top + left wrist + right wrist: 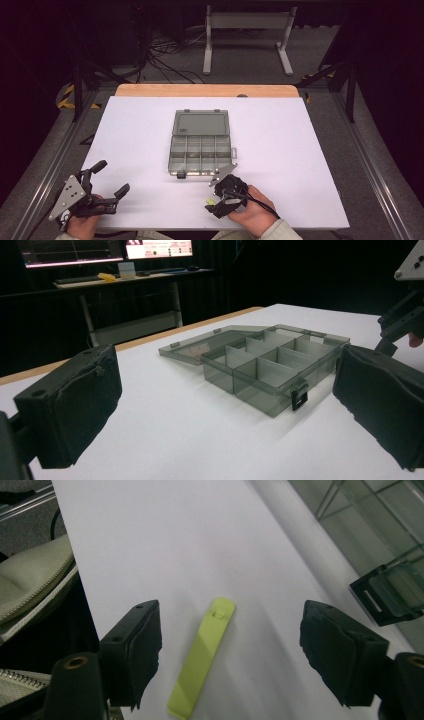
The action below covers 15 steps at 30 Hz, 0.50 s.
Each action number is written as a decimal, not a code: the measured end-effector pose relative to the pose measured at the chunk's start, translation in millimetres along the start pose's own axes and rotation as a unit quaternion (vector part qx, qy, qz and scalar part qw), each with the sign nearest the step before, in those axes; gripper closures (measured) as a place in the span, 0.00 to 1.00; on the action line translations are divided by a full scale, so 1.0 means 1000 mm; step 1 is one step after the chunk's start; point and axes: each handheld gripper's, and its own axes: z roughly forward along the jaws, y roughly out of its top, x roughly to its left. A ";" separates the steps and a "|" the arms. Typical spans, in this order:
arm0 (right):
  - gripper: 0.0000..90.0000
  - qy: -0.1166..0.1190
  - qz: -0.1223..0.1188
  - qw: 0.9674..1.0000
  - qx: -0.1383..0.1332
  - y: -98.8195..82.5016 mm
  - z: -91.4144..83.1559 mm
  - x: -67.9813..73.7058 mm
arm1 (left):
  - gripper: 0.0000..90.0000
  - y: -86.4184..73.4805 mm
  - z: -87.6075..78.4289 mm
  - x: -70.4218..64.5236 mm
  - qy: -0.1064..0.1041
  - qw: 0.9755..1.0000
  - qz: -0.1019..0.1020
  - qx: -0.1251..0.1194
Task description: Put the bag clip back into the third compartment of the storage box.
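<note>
A smoky clear organizer box [201, 149] lies open in the middle of the white table [280, 130], its lid [201, 122] folded flat toward the far side and its compartments looking empty [270, 362]. A small yellow-green plastic strip [202, 655] lies flat on the table near the front edge [211, 202]. My right gripper [216, 205] hangs over it, open, its jaws on either side of the strip [227, 652] without touching it. My left gripper [111, 179] is at the front left, open and holding nothing, pointed at the box [220, 405].
The box's black latch [387, 592] sits close to the right gripper's far jaw. A wooden strip [206, 90] edges the table's far side. Behind it stand a metal stand [247, 37] and floor cables. A sleeve shows by the table's front edge [35, 580].
</note>
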 end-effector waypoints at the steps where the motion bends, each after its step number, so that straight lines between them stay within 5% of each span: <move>1: 0.30 0.001 0.000 1.000 0.002 0.000 0.001 0.001 | 0.00 0.000 0.000 0.000 0.000 1.000 0.000 0.000; 15: 0.46 0.004 -0.004 1.000 0.024 -0.004 0.009 0.009 | 0.00 0.000 0.000 0.000 -0.002 1.000 0.002 0.002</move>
